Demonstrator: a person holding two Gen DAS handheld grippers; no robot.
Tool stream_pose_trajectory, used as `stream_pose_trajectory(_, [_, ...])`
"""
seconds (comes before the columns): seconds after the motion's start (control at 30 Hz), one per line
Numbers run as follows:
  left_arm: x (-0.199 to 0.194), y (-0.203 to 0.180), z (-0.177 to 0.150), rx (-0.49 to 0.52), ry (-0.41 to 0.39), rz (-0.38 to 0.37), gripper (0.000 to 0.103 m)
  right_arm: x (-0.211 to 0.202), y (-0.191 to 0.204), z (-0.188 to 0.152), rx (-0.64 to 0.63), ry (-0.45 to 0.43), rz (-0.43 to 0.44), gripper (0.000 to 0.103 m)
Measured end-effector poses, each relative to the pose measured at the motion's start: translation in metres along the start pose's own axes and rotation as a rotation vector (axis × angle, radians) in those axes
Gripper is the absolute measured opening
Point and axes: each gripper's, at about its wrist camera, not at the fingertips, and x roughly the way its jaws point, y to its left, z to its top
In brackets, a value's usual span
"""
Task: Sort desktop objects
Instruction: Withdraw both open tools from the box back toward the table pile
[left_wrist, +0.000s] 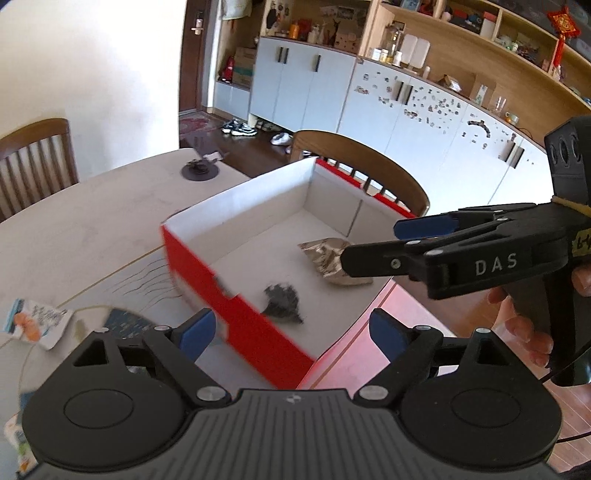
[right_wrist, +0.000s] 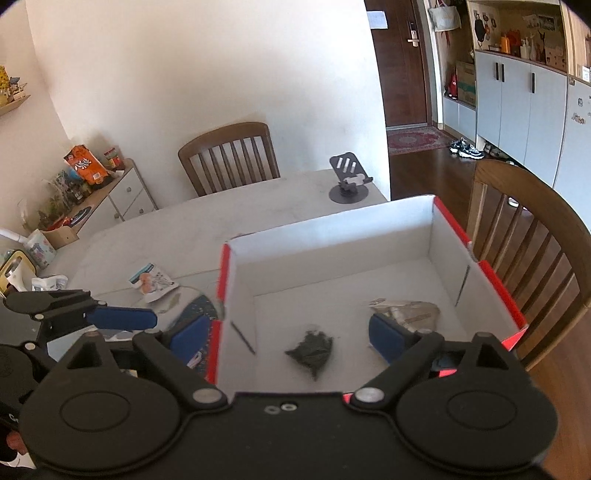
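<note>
1. Left wrist view: the left gripper (left_wrist: 291, 332) hangs with its blue-padded jaws spread wide and nothing between them, above the near red wall of an open red cardboard box with a white inside (left_wrist: 207, 273). The box stands near the right edge of the pale surface (left_wrist: 92, 221). On the box floor lie a crumpled silver foil packet (left_wrist: 328, 258) toward the right wall and a small dark fibrous clump (left_wrist: 282, 301) nearer the front wall, apart from each other. The right gripper (left_wrist: 369, 243) reaches in from the right, held by a person's hand (left_wrist: 528, 325), its jaws parted and empty, its tips over the foil packet. A white snack packet with orange print (left_wrist: 35, 323) lies on the surface left of the box, and a black phone stand (left_wrist: 201, 168) sits at the far edge.

2. Right wrist view: the right gripper (right_wrist: 291, 336) is spread wide above the box (right_wrist: 332, 236), gripping nothing. The dark clump (right_wrist: 310, 350) lies between its fingers on the box floor below; the foil packet (right_wrist: 410, 312) lies just behind the right finger. The left gripper (right_wrist: 122, 319) shows at the left, outside the box, over the surface (right_wrist: 221, 214). The snack packet (right_wrist: 153, 282) lies left of the box; the phone stand (right_wrist: 349, 181) stands by the far corner.
</note>
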Motion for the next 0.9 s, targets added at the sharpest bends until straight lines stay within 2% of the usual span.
stream_pose_trajectory(0.27, [-0.041, 0.026, -0.025, 0.0, -0.025, 0.057, 0.09, 0.003, 0.045, -0.011, -0.015, 0.001, 0.008, 0.094])
stream_pose_trajectory(0.9, [-0.107, 0.104, -0.082, -0.087, -0.049, 0.117, 0.09, 0.019, 0.127, -0.028, -0.037, 0.017, 0.035, 0.094])
